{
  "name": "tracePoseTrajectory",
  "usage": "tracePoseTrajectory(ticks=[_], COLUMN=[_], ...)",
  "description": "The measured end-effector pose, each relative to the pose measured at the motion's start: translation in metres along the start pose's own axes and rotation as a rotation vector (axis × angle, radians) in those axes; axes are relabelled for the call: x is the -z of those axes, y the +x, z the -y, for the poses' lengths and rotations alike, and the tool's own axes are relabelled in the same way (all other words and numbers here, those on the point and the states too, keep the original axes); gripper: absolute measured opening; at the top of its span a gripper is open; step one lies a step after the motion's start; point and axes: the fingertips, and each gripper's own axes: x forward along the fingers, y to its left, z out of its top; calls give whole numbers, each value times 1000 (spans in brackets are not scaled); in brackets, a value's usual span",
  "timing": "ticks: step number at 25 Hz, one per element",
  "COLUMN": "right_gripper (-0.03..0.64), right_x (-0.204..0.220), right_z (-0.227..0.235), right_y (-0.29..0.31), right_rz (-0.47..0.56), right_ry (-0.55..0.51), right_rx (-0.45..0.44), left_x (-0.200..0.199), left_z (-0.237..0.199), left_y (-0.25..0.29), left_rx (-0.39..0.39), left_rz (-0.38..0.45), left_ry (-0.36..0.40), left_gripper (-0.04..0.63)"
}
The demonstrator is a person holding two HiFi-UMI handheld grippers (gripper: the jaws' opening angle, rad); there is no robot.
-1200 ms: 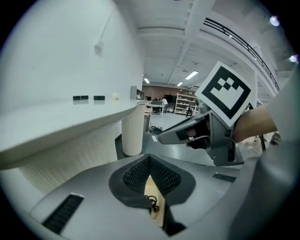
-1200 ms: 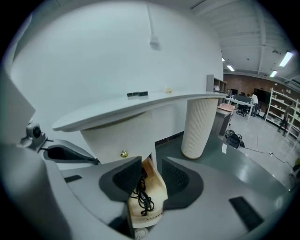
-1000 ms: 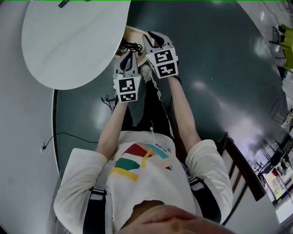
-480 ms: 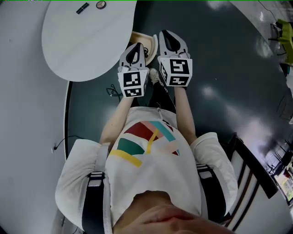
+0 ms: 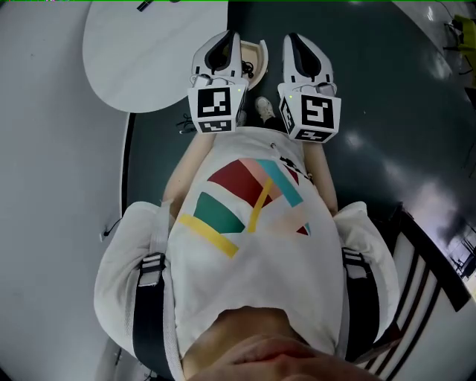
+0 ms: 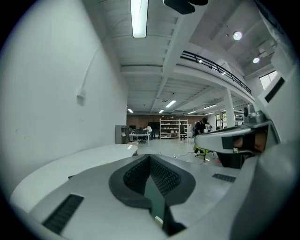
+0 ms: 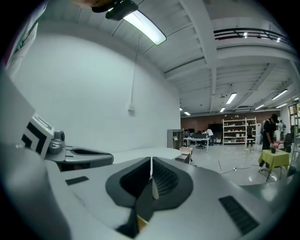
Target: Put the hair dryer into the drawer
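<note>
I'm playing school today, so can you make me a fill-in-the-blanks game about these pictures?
1. The left hand-held gripper and the right hand-held gripper both have their jaws ____, with nothing between them.
2. The table has a top that is ____ in shape.
3. In the head view, the table lies on the person's ____ side.
4. The person's shirt is mostly ____, with coloured stripes on the front.

Missing words: shut; round; left; white.

Round white surface (image 5: 141, 67), one small dark object (image 5: 146, 5) at far edge; dark glossy floor (image 5: 387, 89), loose black cable (image 5: 185, 123).
</note>
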Motion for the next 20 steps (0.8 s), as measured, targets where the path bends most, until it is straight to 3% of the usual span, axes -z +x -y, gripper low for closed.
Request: tracePoseTrajectory(ticks=[10, 20], right_gripper=[14, 11], right_x=[-12, -11], right_z=[-2, -2], right_y=[-16, -6], right_rz=[13, 25], right_ry=[-58, -56], right_rx=[19, 26], left_x=[-37, -35], left_z=[1, 6], left_y=[6, 14], left_rx=[2, 34], left_rz=[66, 74], left_ry=[42, 49], left_gripper=[14, 14])
